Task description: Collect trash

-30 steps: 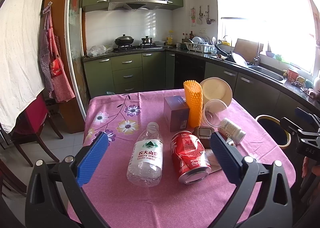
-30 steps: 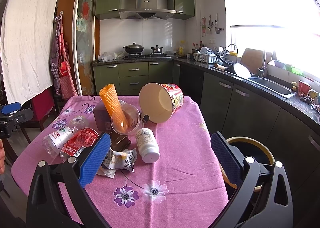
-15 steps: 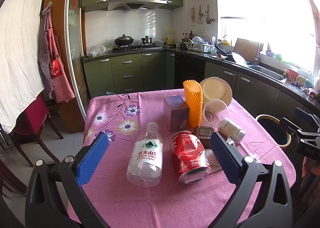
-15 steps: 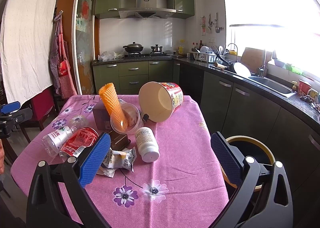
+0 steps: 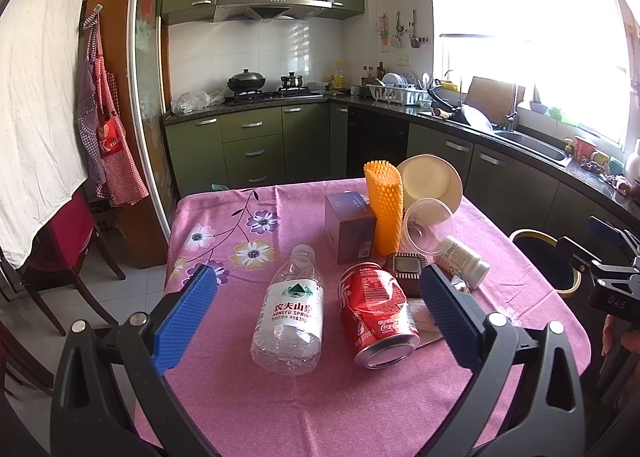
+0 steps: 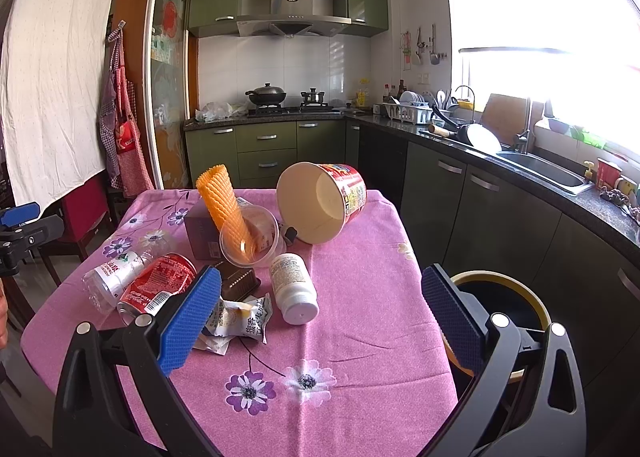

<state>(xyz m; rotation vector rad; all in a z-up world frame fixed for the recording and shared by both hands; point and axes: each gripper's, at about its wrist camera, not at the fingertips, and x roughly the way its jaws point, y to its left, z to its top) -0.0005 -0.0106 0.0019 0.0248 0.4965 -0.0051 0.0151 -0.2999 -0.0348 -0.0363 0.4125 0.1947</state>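
Trash lies on a pink flowered tablecloth [image 5: 224, 241]. A clear water bottle [image 5: 290, 313] and a crushed red cola can [image 5: 378, 313] lie just ahead of my open, empty left gripper [image 5: 318, 317]. Behind them are a dark box [image 5: 350, 225], an orange foam net [image 5: 384, 209], a clear cup [image 5: 428, 225], a white pill bottle [image 6: 294, 287], a crumpled wrapper [image 6: 240, 317] and a paper noodle bucket [image 6: 322, 201]. My right gripper [image 6: 320, 321] is open and empty over the table's near edge. A round bin [image 6: 500, 297] stands on the floor to the right of the table.
Green cabinets [image 6: 480, 209] and a dark counter [image 6: 560, 185] with a sink run along the right. A red chair [image 5: 68, 241] stands left of the table. The other gripper shows at the left edge of the right wrist view [image 6: 24, 233].
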